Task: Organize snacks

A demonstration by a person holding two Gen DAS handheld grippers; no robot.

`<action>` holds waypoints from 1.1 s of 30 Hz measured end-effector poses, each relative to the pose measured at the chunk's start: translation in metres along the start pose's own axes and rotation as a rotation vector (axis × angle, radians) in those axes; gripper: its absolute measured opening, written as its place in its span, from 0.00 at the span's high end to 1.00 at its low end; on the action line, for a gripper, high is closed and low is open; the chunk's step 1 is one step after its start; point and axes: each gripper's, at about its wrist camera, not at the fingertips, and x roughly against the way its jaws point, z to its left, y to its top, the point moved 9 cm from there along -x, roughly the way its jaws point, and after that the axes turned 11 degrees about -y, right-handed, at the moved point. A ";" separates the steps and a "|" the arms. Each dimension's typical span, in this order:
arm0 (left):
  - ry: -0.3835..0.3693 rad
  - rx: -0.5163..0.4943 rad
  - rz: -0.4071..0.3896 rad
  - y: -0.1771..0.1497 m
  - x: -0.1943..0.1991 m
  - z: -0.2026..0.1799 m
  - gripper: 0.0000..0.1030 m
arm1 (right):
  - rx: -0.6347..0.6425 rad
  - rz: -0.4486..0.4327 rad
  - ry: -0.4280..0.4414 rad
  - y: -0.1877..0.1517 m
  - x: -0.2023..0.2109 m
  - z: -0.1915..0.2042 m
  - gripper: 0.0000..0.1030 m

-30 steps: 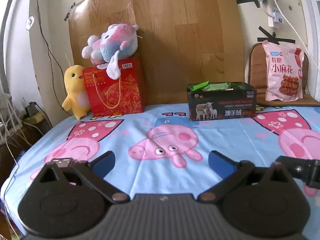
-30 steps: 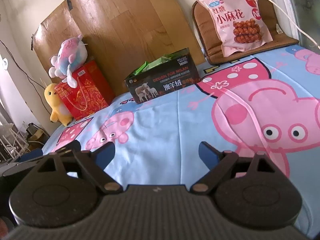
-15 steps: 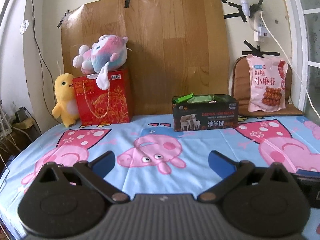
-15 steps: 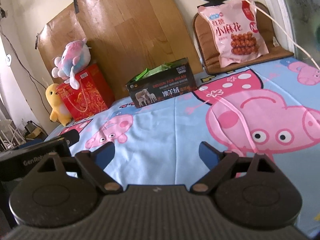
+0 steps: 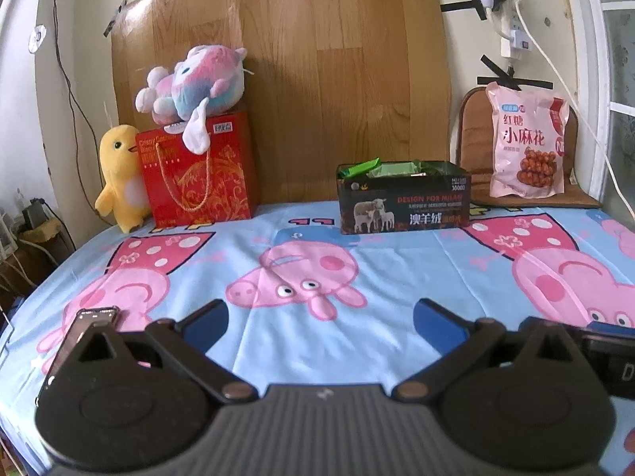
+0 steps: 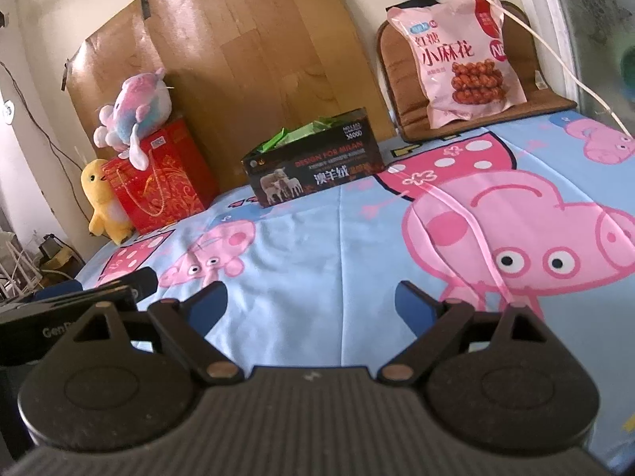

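Note:
A dark box (image 5: pixel 404 202) with green snack packets (image 5: pixel 391 168) in it stands at the back of the bed; it also shows in the right wrist view (image 6: pixel 315 158). A pink snack bag (image 5: pixel 528 142) leans on a brown cushion at the back right, also in the right wrist view (image 6: pixel 460 59). My left gripper (image 5: pixel 320 321) is open and empty, low over the near part of the bed. My right gripper (image 6: pixel 311 303) is open and empty, to its right.
A red gift bag (image 5: pixel 198 170) with a plush toy (image 5: pixel 192 83) on top and a yellow duck plush (image 5: pixel 119 178) stand back left. A phone (image 5: pixel 93 317) lies near left. A white cable (image 6: pixel 532 35) hangs at right. The left gripper's body (image 6: pixel 71 305) is beside the right one.
Both views have shifted a little; the left gripper has dropped slightly and the phone shows again at its lower left. Both grippers stay open and empty.

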 end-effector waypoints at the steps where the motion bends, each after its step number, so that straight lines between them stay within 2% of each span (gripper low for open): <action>1: 0.000 0.001 0.003 0.000 -0.001 0.000 0.00 | 0.000 0.001 0.002 0.000 0.000 0.000 0.09; 20: -0.030 0.018 0.075 -0.012 -0.013 -0.002 0.00 | -0.008 0.016 0.003 -0.004 -0.003 0.002 0.09; 33: 0.006 0.013 0.072 -0.012 -0.014 0.004 0.00 | -0.005 0.018 0.006 -0.005 -0.004 0.000 0.09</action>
